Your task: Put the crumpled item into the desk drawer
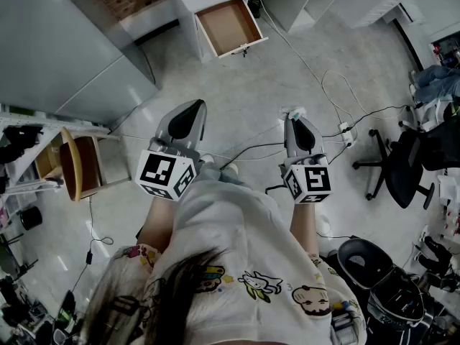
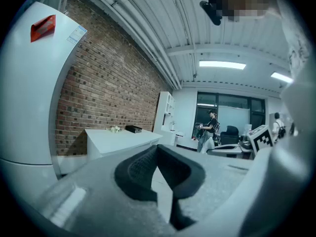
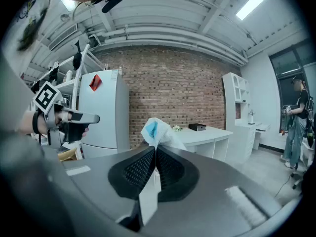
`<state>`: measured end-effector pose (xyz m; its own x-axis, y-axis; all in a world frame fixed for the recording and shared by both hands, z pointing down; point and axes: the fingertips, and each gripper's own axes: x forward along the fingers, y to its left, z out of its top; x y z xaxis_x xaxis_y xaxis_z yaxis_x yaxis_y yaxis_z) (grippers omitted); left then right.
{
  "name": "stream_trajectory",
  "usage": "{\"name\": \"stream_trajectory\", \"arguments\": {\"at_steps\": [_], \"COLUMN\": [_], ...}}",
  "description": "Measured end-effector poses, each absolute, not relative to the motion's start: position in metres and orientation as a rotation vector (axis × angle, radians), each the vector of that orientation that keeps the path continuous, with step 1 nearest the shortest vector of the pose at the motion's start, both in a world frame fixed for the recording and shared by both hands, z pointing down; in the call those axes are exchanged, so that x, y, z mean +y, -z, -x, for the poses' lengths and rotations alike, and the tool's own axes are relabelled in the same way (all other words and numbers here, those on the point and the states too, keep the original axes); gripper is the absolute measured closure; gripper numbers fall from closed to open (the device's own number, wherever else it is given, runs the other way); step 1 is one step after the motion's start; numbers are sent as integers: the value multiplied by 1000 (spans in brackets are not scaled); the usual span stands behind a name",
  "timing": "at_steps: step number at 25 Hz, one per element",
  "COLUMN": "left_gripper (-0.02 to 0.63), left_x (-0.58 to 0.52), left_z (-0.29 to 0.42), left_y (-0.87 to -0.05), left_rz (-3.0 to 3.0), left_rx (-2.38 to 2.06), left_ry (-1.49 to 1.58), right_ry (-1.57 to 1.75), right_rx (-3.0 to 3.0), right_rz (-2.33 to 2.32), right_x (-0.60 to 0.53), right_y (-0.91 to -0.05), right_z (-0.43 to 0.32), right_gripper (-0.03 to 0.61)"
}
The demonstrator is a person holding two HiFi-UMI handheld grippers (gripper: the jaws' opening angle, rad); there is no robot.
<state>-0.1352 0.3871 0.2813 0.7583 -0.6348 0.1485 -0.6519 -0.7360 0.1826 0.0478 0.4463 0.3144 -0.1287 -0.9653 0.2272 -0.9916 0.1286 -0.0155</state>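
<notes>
White-blue crumpled item (image 3: 157, 131) pinched in the right gripper (image 3: 155, 149) jaws, clearest in that gripper's view; left gripper (image 2: 159, 149) jaws together, empty; drawer (image 1: 230, 26) open across the floor (image 1: 259, 99).

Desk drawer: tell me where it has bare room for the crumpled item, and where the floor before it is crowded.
The drawer has a bare wooden bottom, wall to wall. The floor straight before it is open too. Crowded: cables and a power strip trail off rightward in the head view, toward the office chair. The right gripper holds the crumpled item.
</notes>
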Motion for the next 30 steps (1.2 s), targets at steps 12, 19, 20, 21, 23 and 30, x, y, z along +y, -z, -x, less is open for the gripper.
{"name": "stream_trajectory", "arguments": {"at_steps": [12,19,20,21,23,30], "left_gripper": [615,615,615,615,615,615], "left_x": [404,372,365,357,339,263], "left_z": [141,131,127,124,118,108], "left_y": [-282,-289,-289,-290,-289,-292], "left_rz": [-2723,-2725,-2725,-2725,-2722,-2715], "left_rx": [-1073,-1049,-1044,-1039,-1034,-1039], "left_ry": [-98,-93,-91,-89,-89,-103], "right_ry": [-223,-258,-261,-265,-275,-277], "right_rx": [-2240,-2235,-2234,-2232,-2231,-2243], "right_rz": [-2011,-2022,-2021,-2019,-2010,-1971], "right_x": [477,450,443,435,417,334], "right_y": [-305,-315,-316,-316,-317,-316], "right_z": [-60,-64,-66,-68,-71,-75], "right_gripper": [565,565,565,565,565,565]}}
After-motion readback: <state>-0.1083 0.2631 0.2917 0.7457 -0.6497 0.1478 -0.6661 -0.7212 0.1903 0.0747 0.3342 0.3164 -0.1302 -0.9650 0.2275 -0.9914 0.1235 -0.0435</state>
